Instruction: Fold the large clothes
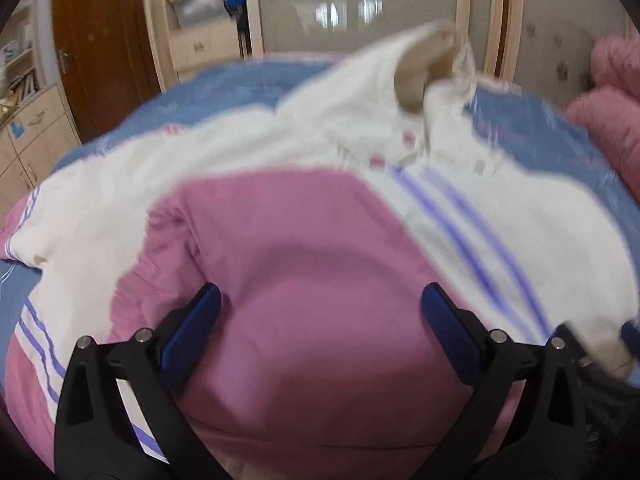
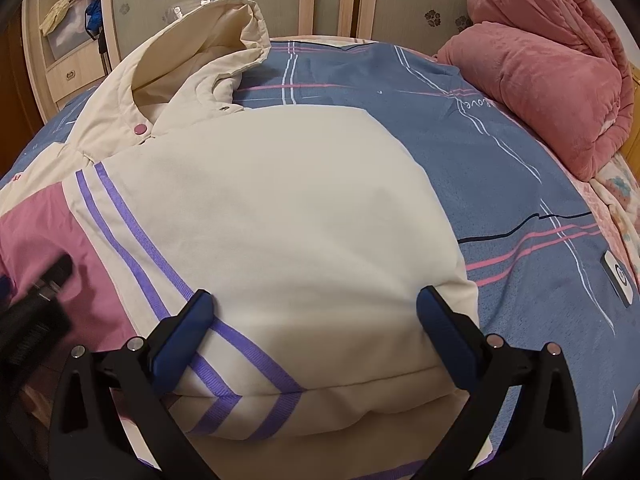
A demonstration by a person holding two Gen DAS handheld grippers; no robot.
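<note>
— Left gripper (image 1: pixel 320 320): black angular arms, dark blue rounded pads (image 1: pixel 192 332), silver round pivot pins along the linkage.

— Right gripper (image 2: pixel 318 320): same build. Black struts with triangular cut-outs, blue fingers (image 2: pixel 448 336), four bright screw heads across the hinges.

— Matte finish throughout, no markings.

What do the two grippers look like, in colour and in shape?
Both look alike. The left gripper and the right gripper each have two black angular arms with silver round pins, and flat dark blue fingers with rounded tips. No cables, markings or sleeves are visible.
</note>
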